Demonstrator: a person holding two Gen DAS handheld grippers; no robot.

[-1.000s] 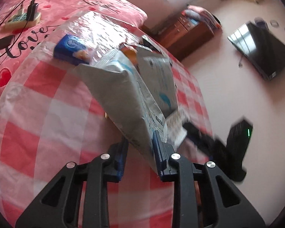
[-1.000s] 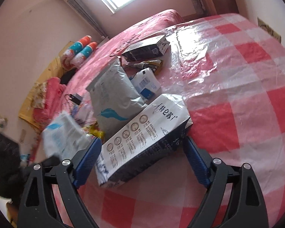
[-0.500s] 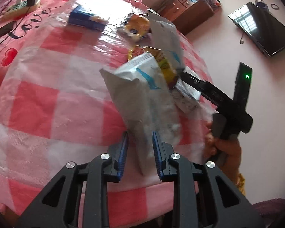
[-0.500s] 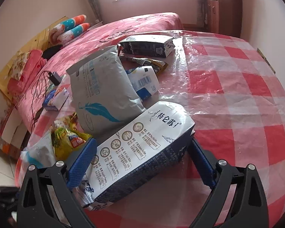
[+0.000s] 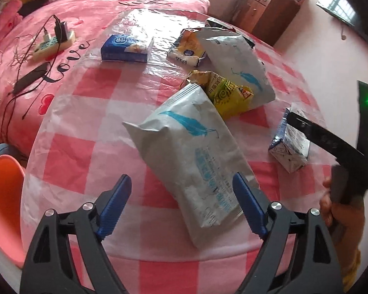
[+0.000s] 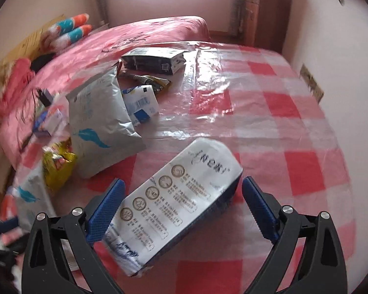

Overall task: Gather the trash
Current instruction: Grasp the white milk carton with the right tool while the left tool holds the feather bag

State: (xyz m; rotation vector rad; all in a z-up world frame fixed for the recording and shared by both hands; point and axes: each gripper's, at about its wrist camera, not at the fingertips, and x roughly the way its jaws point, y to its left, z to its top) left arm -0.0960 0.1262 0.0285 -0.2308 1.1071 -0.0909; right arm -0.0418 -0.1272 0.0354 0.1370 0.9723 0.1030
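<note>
Jaws spread on both: left hand-held gripper (image 5: 181, 199) straddles one grey feather-printed pouch (image 5: 191, 147); right hand-held gripper (image 6: 182, 204) straddles one white milk carton (image 6: 174, 205) near the tabletop (image 6: 269, 127) edge.

**Pinks, reds and printed wrappers**

The worktop cover (image 5: 68, 156) is a red-and-white check under clear glossy film. The nearest bag (image 5: 191, 152) is silver-grey with a turquoise feather and pale blue lettering; a second grey bag (image 5: 235, 56) carries the same feather. Between them lies a yellow snack wrapper (image 5: 229, 95) with green and red print. The tissue pack (image 5: 126, 49) is deep blue and white. The milk carton (image 6: 174, 201) is white with gold medallions and a navy side. The bedspread (image 5: 24, 56) is pink with red hearts and black script. The left gripper (image 5: 181, 203) and right gripper (image 6: 181, 208) are black with blue pads. A stool (image 5: 5, 203) is orange.
</note>
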